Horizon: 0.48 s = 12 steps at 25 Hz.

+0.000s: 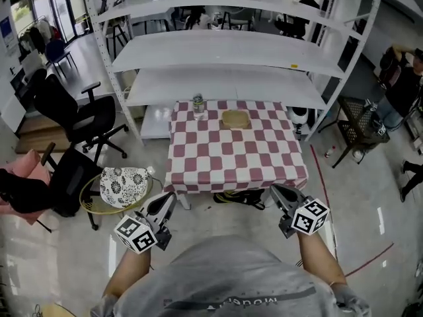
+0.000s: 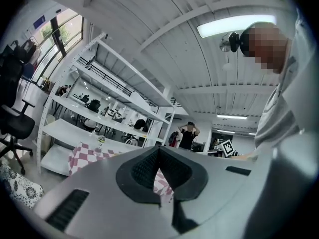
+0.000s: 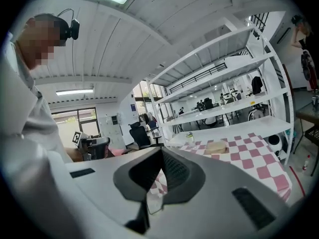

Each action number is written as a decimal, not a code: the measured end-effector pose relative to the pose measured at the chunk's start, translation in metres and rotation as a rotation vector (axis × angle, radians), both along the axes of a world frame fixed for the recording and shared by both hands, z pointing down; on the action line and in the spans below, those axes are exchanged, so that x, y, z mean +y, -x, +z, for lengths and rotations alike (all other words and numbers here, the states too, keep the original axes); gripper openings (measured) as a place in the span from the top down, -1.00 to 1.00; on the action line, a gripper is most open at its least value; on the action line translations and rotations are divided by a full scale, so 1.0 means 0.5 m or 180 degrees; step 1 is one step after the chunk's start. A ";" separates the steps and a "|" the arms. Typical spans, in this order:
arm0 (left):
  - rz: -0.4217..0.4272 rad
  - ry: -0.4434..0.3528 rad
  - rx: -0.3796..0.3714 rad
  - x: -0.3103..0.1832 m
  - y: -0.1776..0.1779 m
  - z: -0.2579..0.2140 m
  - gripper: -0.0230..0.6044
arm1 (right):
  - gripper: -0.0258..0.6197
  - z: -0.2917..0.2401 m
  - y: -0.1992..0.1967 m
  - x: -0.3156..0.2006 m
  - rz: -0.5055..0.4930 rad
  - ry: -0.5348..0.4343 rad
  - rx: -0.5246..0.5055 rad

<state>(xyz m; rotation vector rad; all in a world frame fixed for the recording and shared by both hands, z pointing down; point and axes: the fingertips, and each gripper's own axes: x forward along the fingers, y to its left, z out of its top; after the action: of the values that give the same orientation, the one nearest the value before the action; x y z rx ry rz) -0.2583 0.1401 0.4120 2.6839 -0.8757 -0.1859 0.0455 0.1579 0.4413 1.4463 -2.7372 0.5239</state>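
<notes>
A table under a red-and-white checked cloth point(image 1: 234, 154) stands ahead of me. On its far edge are a small clear bottle point(image 1: 198, 105) and a flat tan dish point(image 1: 235, 119). My left gripper point(image 1: 168, 199) is held low, short of the table's near left corner, jaws shut and empty. My right gripper point(image 1: 275, 190) hovers short of the near right corner, also shut on nothing. In the left gripper view the shut jaws point toward the cloth point(image 2: 82, 156) and bottle point(image 2: 101, 142). The right gripper view shows the cloth point(image 3: 249, 156), dish point(image 3: 217, 147) and bottle point(image 3: 189, 137).
A white shelf rack point(image 1: 218, 48) stands right behind the table. Black office chairs point(image 1: 79, 121) and a floral cushion on a round stool point(image 1: 122, 180) are on the left. A black side table point(image 1: 357, 121) and a person point(image 1: 403, 84) are at the right.
</notes>
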 end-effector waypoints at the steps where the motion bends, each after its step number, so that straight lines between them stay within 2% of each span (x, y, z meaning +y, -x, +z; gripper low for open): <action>1: 0.0007 0.0014 0.0008 -0.009 0.013 0.001 0.93 | 0.84 -0.001 0.013 -0.009 0.0008 0.0009 0.0009; 6: 0.0023 0.0046 0.0074 -0.096 0.085 0.014 0.93 | 0.84 -0.003 0.083 -0.096 0.0004 0.0055 0.0093; 12: -0.0069 0.0101 0.0091 -0.130 0.106 0.022 0.93 | 0.84 0.009 0.088 -0.138 -0.0019 0.0129 0.0126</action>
<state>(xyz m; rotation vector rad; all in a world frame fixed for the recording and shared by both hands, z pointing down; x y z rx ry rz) -0.3115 0.0751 0.4231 2.6369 -0.8918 -0.2131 0.0016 0.0888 0.4459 1.4237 -2.6836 0.5411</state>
